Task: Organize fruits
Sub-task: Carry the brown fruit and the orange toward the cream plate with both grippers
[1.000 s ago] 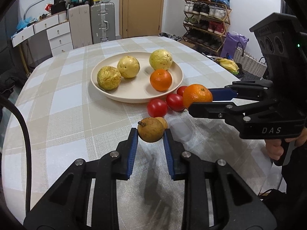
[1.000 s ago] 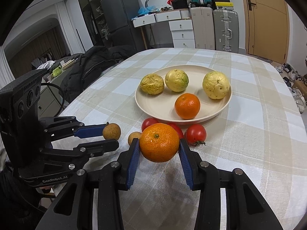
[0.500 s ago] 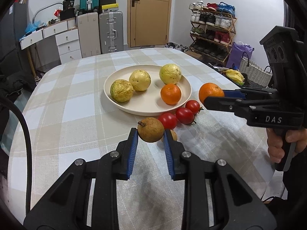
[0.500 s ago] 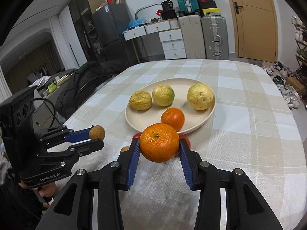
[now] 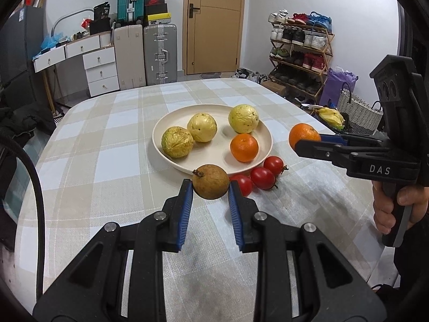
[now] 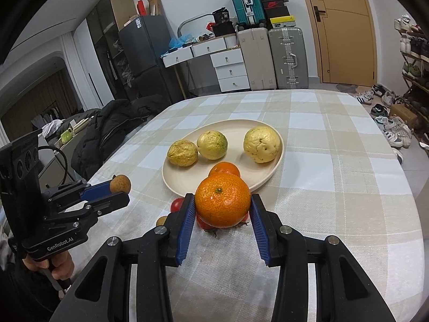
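Note:
My left gripper (image 5: pixel 210 187) is shut on a small brown round fruit (image 5: pixel 211 181) and holds it above the table, near the front of the cream plate (image 5: pixel 171 158). My right gripper (image 6: pixel 222 209) is shut on an orange (image 6: pixel 222 204), also held above the table. The plate holds three yellow guavas (image 5: pixel 202 127) and another orange (image 5: pixel 244 147). Three red tomatoes (image 5: pixel 262 178) lie on the cloth by the plate's near rim. A second small brown fruit (image 6: pixel 161 220) lies on the cloth. Each gripper shows in the other's view: right gripper (image 5: pixel 303 142), left gripper (image 6: pixel 119 189).
The table has a beige checked cloth (image 5: pixel 107 147). Behind it stand suitcases (image 5: pixel 159 53), a white drawer unit (image 5: pixel 100 71) and a door. A shoe rack (image 5: pixel 300 53) and a basket (image 5: pixel 356 112) stand to the right. A dark coat (image 6: pixel 107 131) lies left of the table.
Both grippers have risen and drawn back from the plate, each still holding its fruit. The tomatoes and the plate now appear farther away.

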The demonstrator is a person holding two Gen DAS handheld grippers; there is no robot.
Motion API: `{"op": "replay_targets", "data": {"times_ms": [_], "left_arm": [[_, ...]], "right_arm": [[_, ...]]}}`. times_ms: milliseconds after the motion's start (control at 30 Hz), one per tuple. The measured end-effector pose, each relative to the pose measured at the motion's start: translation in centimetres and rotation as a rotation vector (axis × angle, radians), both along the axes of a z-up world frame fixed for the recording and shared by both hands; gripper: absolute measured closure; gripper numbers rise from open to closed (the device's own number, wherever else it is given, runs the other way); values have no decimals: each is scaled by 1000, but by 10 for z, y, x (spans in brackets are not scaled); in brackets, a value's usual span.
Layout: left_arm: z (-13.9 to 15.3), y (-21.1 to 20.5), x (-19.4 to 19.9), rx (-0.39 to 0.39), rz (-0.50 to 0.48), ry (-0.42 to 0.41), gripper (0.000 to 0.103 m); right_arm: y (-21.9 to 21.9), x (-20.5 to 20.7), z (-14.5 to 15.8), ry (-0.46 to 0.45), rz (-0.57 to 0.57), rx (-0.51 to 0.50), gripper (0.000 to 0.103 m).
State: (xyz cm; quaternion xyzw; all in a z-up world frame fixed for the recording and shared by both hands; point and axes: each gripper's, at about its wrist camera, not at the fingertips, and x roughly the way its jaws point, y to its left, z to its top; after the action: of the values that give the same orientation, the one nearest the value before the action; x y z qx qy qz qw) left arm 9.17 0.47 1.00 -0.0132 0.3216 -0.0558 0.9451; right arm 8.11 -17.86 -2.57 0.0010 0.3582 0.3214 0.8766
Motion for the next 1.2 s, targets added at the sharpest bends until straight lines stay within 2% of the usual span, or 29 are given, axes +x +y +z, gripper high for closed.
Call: {"op": "replay_targets", "data": {"times_ms": [433, 1200], "left_arm": [[3, 1, 20, -12, 15, -5, 79], [3, -10, 61, 27, 28, 1, 79]], "right_arm": [[-7, 7, 10, -5, -7, 35, 61], [2, 37, 21, 14, -22, 2, 61]]}}
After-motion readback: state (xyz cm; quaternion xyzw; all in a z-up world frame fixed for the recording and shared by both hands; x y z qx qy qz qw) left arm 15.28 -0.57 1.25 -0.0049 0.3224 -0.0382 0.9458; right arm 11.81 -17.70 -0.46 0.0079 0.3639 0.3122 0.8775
